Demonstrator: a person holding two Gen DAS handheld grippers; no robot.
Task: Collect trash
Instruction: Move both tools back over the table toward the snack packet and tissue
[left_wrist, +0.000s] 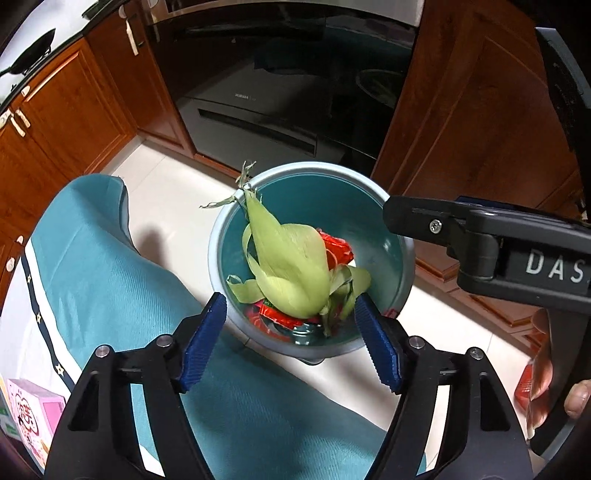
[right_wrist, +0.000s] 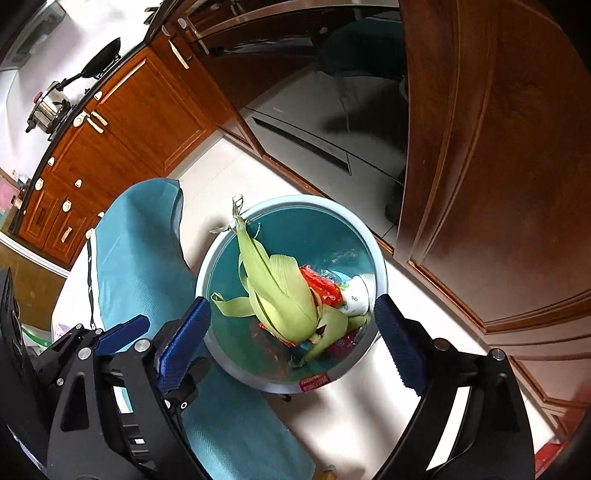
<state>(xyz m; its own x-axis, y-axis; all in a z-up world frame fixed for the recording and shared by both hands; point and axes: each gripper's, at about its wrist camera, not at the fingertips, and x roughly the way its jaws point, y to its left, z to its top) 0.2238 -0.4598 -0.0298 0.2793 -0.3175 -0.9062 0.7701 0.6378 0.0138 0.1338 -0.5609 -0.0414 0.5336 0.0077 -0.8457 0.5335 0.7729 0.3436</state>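
Note:
A teal trash bin with a grey rim (left_wrist: 218, 236) stands on the pale floor, seen from above in both views. In it lies a green corn husk (left_wrist: 288, 266), its dry tip hanging over the far rim. Under the husk are red wrappers (left_wrist: 338, 251). The right wrist view shows the bin's rim (right_wrist: 207, 273), the husk (right_wrist: 280, 295), a red wrapper (right_wrist: 321, 284) and a crumpled white cup (right_wrist: 356, 295). My left gripper (left_wrist: 291, 301) hangs open over the bin, nothing between its blue pads. My right gripper (right_wrist: 291, 304) is also open and empty above the bin. Its black body (left_wrist: 517, 266) shows beside the left one.
A teal cloth (left_wrist: 110, 277) with white and navy trim lies to the left of the bin. Brown wooden cabinets (right_wrist: 480, 166) and a dark glass-fronted appliance (left_wrist: 280, 92) line the far side. A pink box (left_wrist: 33, 413) sits at lower left. A wok and a steel pot (right_wrist: 51, 107) stand on the counter.

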